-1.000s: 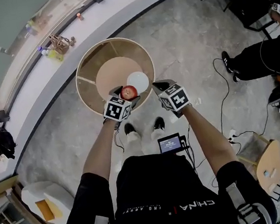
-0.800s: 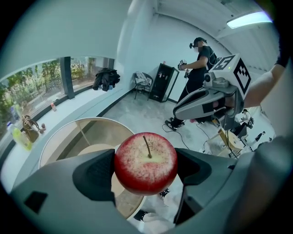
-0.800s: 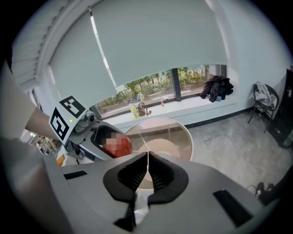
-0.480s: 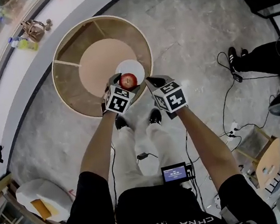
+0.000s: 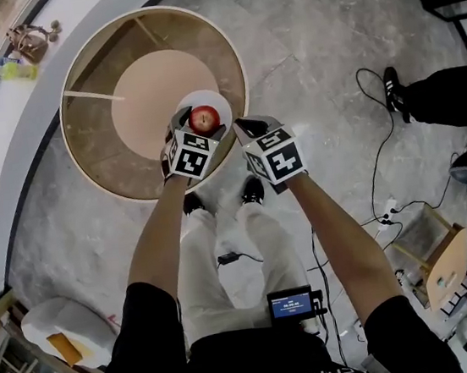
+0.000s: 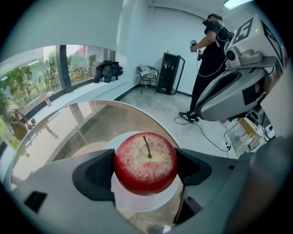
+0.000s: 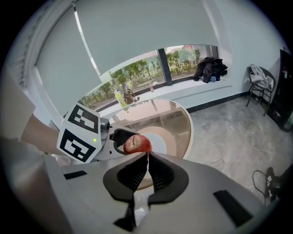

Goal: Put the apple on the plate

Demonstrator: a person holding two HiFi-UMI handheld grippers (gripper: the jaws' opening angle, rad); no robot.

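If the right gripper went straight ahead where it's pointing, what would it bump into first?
Most likely the apple, held in the left gripper just ahead of the right gripper's shut tips. Depth is hard to judge, so it might pass over the plate instead.

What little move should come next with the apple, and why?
Probably lower the left hand-held gripper straight down. Its jaws are shut on the apple, and the white plate shows right beneath it, so the apple seems lined up and only needs setting down before letting go.
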